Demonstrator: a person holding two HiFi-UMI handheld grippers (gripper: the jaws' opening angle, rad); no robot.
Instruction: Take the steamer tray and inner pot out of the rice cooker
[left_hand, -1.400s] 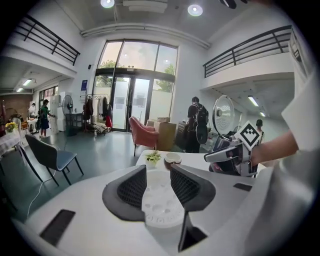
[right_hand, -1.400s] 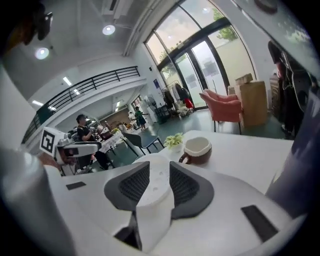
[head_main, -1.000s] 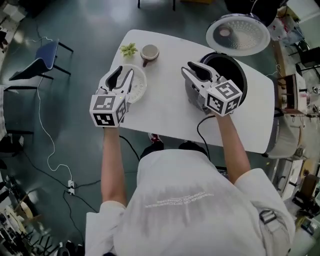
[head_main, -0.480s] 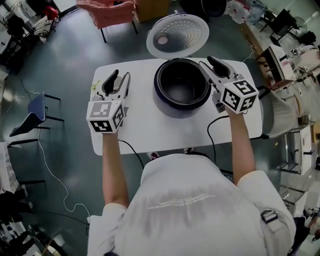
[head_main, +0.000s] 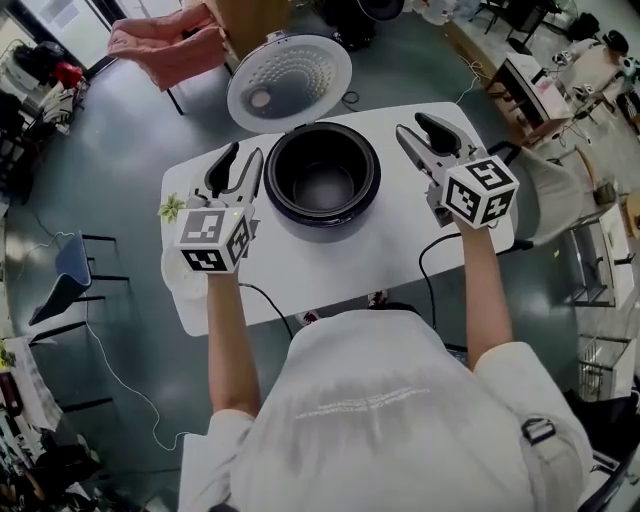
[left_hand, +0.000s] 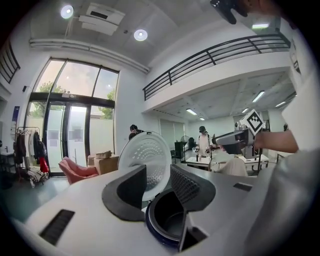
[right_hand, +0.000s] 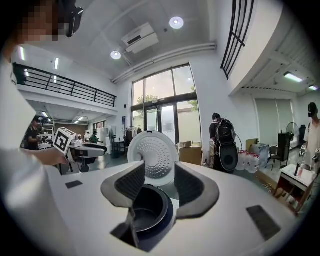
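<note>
Matt white plastic on the left gripper (left_hand: 158, 181) body, with matt black ribbed pads (left_hand: 185, 186); the same on the right gripper (right_hand: 159, 182). Ahead of both jaws, glossy smooth dark shell on the rice cooker (head_main: 322, 228), duller dark sheen inside the inner pot (head_main: 323, 186), perforated matt white lid (head_main: 288, 83). Underneath, smooth matt white table (head_main: 400, 250).

Open room above the rice cooker (head_main: 322, 228); raised lid (head_main: 290, 80) blocks behind it.
</note>
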